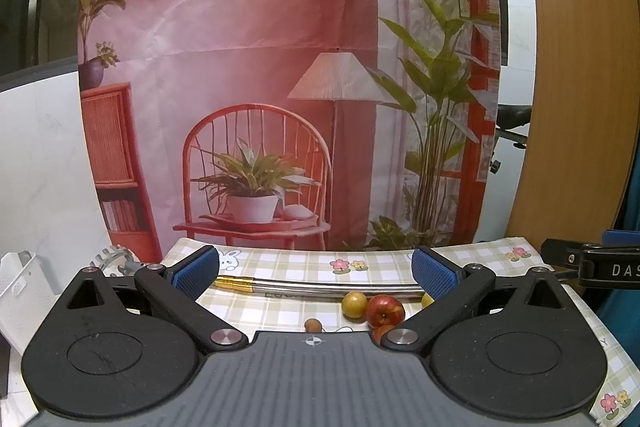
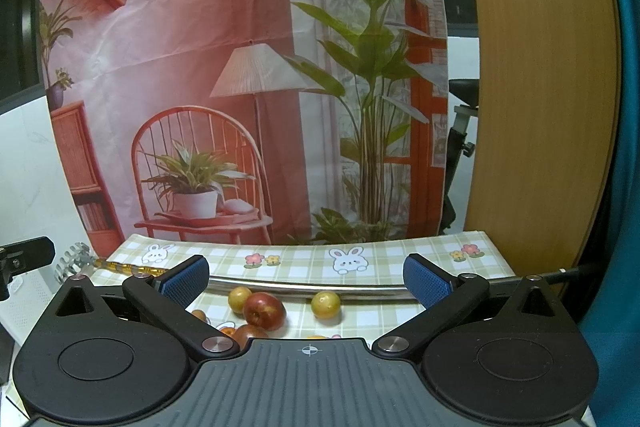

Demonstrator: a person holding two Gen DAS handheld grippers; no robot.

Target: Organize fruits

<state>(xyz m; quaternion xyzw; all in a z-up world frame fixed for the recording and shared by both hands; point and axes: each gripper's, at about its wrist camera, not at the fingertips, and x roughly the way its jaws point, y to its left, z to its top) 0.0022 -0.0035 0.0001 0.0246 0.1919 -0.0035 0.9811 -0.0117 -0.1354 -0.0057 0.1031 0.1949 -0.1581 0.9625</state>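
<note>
My left hand-held gripper [image 1: 316, 269] half hides a dark red fruit [image 1: 382, 332], and its finger covers most of a yellow fruit [image 1: 427, 300].

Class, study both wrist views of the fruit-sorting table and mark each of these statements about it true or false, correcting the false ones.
1. Both the left gripper and the right gripper are open and hold nothing. True.
2. The red apple lies in a bowl. False: it lies on the checked tablecloth.
3. A metal rod lies behind the fruit. True.
4. The yellow-green fruit touches the apple. False: cloth shows between them.
</note>
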